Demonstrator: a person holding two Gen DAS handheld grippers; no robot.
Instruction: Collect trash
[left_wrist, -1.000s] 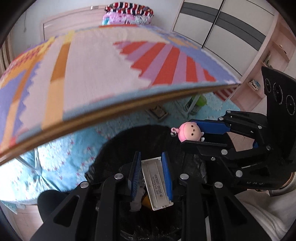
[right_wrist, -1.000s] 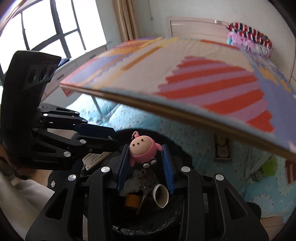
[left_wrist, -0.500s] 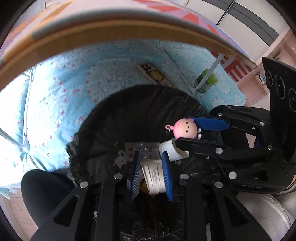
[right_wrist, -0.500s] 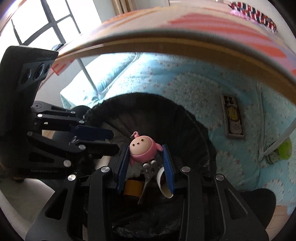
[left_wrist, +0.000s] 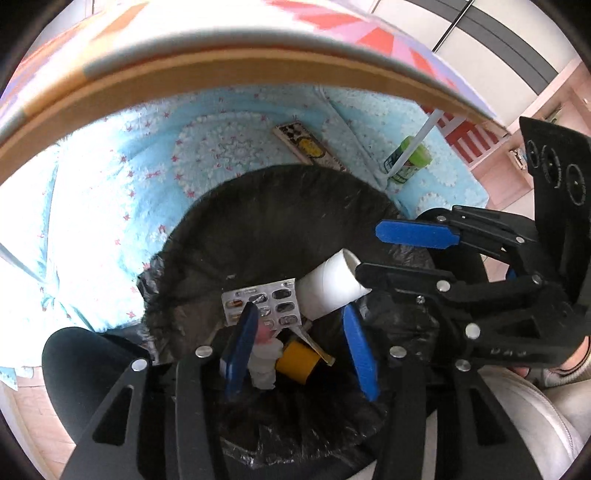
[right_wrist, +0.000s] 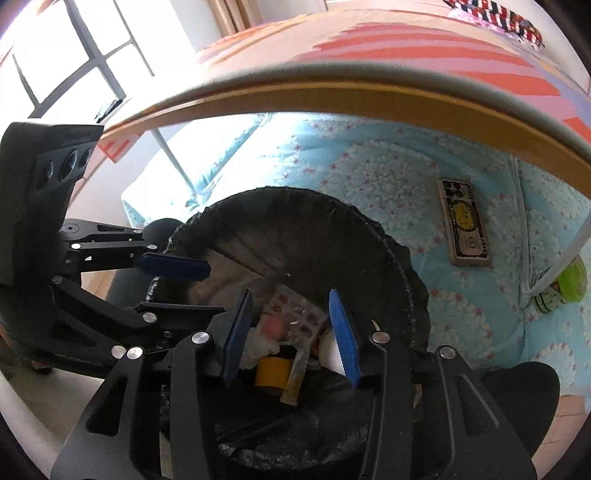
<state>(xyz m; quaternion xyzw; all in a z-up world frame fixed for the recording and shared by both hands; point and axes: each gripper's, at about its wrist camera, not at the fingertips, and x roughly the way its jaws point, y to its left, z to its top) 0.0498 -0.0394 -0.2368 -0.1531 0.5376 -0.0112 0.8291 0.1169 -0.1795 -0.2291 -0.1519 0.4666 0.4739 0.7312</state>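
Observation:
Both grippers hang open and empty over a bin lined with a black bag (left_wrist: 280, 221), also in the right wrist view (right_wrist: 306, 236). My left gripper (left_wrist: 301, 314) and my right gripper (right_wrist: 291, 299) each have blue pads spread apart. Inside the bin lie a pill blister pack (left_wrist: 262, 299), a white paper cup (left_wrist: 330, 286), a yellow tape roll (left_wrist: 297, 360), a white crumpled piece (left_wrist: 264, 363) and the pink toy figure (right_wrist: 271, 326). The right gripper's fingers (left_wrist: 417, 234) show at the right of the left wrist view; the left gripper's fingers (right_wrist: 173, 266) show at the left of the right wrist view.
A table edge with a striped cloth (left_wrist: 258, 62) overhangs the bin. On the blue floral rug (left_wrist: 110, 206) lie a flat patterned box (left_wrist: 308, 147) and a green bottle (left_wrist: 408, 160) by a white table leg. A window (right_wrist: 74, 62) is at the left.
Both grippers opened over the bin. The white ribbed item dropped from the left one and the pink toy from the right one; both now lie among the trash.

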